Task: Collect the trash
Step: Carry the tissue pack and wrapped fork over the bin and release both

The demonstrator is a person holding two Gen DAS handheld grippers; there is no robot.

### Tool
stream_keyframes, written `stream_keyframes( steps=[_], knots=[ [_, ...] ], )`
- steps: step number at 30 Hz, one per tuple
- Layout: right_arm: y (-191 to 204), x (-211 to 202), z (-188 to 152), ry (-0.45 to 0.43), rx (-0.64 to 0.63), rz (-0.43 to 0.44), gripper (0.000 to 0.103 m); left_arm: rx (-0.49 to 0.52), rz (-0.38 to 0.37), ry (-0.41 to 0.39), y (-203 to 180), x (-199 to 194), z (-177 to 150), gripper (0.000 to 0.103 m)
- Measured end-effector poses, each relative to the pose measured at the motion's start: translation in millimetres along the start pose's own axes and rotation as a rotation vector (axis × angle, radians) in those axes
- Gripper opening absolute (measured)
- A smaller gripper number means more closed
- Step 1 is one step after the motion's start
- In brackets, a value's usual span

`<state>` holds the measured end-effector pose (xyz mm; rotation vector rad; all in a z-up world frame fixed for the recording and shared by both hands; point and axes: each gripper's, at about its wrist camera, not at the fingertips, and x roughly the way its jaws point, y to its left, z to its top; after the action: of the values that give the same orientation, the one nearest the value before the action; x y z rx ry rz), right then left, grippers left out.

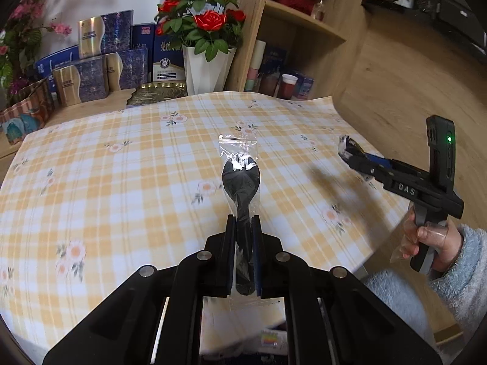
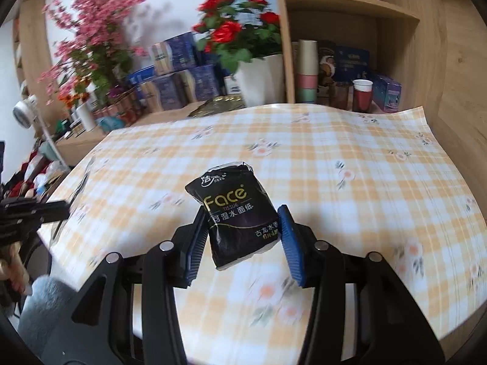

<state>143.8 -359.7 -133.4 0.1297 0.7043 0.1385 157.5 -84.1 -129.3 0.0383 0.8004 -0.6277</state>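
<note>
Left wrist: wrapped spoon points straight ahead.

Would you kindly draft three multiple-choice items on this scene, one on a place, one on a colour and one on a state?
1. Where does the white vase of roses stand?
A. Beyond the far edge of the checked tablecloth
B. In the middle of the cloth
C. On the floor

2. What colour is the tissue pack?
A. White
B. Black with gold lettering
C. Red

3. What is the left gripper doing?
A. Standing open and empty
B. Holding a cup
C. Clamping a wrapped black spoon

Answers:
1 A, the vase sits behind the cloth, beside the wooden shelf.
2 B, the pack between the right gripper's blue pads is black with gold print.
3 C, the spoon in its clear wrapper sticks out from between the closed fingers.
</note>
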Motion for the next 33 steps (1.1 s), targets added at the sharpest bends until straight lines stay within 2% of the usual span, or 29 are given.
stream_keyframes(
  steps=[8,16,22,33],
  knots=[
    [51.4,-45.0,-50.8,0.001,-0.026,0.081,0.048,-0.008,-0.015,-0.022,-0.9,-51.8,-53.3,0.01],
    [92.1,-55.1,-92.6,0.048,-0.059,0.145,0.048,-0.041,-0.044,-0.044,-8.2,-82.1,-99.9,0.01],
    [115.4,-49.6,-117.7,0.1,-0.122,0.169,0.048,-0.078,-0.06,-0.043,-7.9,-88.3,-124.7,0.01],
    [140.7,-33.8,-151.2,0.208,-0.222,0.202,0.048,-0.07,-0.051,-0.043,-10.4,-81.5,-152.0,0.01]
  ],
)
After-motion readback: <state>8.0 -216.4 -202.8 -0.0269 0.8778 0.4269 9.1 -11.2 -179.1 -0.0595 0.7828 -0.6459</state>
